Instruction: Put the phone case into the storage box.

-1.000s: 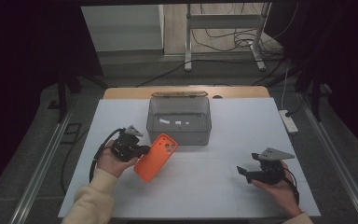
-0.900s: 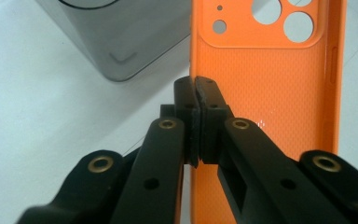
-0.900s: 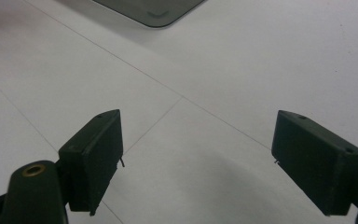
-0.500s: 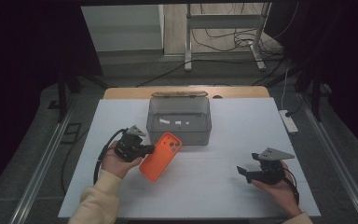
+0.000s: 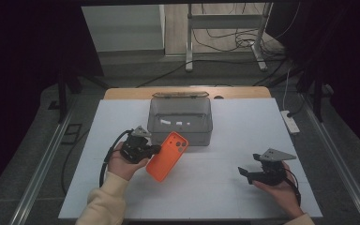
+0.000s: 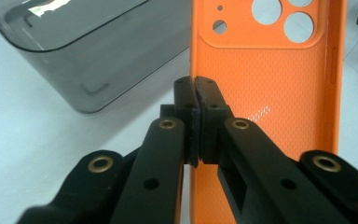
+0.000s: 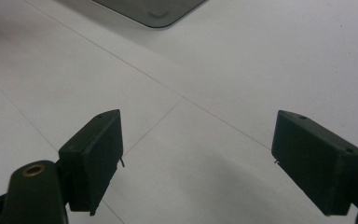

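While its jaws are clamped on the long edge of the orange phone case [image 6: 265,93], the left gripper [image 5: 140,147] holds that case tilted above the white table [image 5: 225,187], camera cutouts toward the grey translucent box [image 5: 180,121] just behind it. Jaws of the right gripper [image 7: 196,158] stand wide apart with nothing between them, low over bare tabletop at the right, well apart from case and box.
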`<state>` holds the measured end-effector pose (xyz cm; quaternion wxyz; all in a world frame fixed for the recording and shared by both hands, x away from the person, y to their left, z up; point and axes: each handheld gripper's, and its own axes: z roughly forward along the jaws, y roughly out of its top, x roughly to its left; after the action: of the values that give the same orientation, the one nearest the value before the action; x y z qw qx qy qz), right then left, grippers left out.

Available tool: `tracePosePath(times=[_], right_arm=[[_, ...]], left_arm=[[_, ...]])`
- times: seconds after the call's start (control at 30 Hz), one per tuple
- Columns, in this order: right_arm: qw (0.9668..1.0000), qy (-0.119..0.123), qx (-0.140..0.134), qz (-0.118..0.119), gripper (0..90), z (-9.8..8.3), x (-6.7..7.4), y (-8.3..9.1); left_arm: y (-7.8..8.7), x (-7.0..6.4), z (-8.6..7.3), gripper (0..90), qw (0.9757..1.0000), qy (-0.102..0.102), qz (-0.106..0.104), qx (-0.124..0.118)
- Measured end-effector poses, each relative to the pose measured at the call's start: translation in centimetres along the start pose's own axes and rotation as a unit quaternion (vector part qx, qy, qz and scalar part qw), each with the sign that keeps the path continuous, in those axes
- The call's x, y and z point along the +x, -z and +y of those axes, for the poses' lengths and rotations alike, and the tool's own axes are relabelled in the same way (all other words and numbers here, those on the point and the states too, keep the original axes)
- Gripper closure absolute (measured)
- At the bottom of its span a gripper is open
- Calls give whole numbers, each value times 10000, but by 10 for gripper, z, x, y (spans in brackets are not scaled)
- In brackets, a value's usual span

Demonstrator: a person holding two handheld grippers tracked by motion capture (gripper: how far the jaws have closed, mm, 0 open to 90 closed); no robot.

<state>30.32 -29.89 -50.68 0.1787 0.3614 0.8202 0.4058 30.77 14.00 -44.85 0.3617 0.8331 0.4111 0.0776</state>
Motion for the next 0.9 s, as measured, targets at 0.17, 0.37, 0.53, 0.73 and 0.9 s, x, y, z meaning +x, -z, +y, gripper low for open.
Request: tracePosePath(times=[0.17,0.37,0.53,0.73,0.9], right_arm=[[10000,-2,-15,-7,165,0,1,0],[10000,16,17,-24,165,1,1,0],[10000,13,-25,1,166,2,3,0],[9998,-154,-130,96,166,4,4,1],[9983,-406,-317,264,168,6,6,2]], left_arm=[[-2,0,0,889,10000,27,-18,-45],[-3,-1,-2,889,9999,61,-45,-135],[-3,-3,1,889,9998,69,-69,-198],[-5,-4,2,889,9997,76,-55,-247],[-6,-4,3,889,9996,101,-48,-278]])
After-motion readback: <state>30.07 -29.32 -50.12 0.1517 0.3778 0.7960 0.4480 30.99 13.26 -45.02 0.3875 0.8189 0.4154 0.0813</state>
